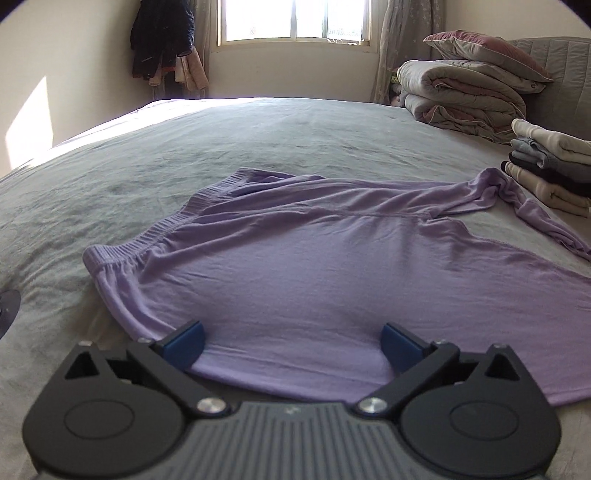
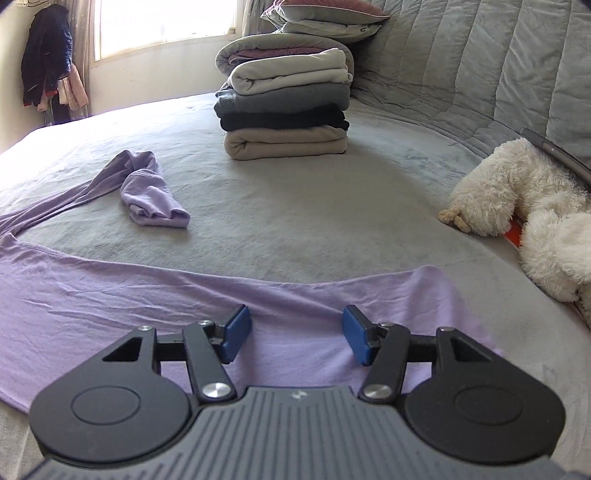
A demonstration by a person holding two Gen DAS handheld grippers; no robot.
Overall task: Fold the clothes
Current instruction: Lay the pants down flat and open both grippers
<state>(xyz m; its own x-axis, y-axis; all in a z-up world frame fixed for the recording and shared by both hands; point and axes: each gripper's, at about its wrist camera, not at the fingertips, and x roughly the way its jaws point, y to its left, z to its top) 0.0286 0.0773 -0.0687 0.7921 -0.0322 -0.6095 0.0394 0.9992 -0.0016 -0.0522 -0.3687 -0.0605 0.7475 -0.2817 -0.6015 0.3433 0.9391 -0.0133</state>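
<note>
A lilac long-sleeved garment [image 1: 295, 266] lies spread on the grey bed, its ribbed hem at the left and one sleeve [image 1: 535, 210] trailing to the right. My left gripper [image 1: 291, 341] hovers open over its near edge, blue pads wide apart with nothing between them. In the right wrist view the same garment [image 2: 147, 306] fills the lower left, and its crumpled sleeve end [image 2: 151, 199] lies farther back. My right gripper [image 2: 297, 338] stands open above the garment's right corner, with cloth beneath but not pinched.
A stack of folded clothes [image 2: 284, 107] stands at the back by the quilted headboard [image 2: 480, 66]. Folded duvets and pillows [image 1: 469, 88] sit behind it. A white plush toy [image 2: 524, 206] lies at the right. Grey bedsheet [image 1: 221, 147] stretches toward the window [image 1: 295, 22].
</note>
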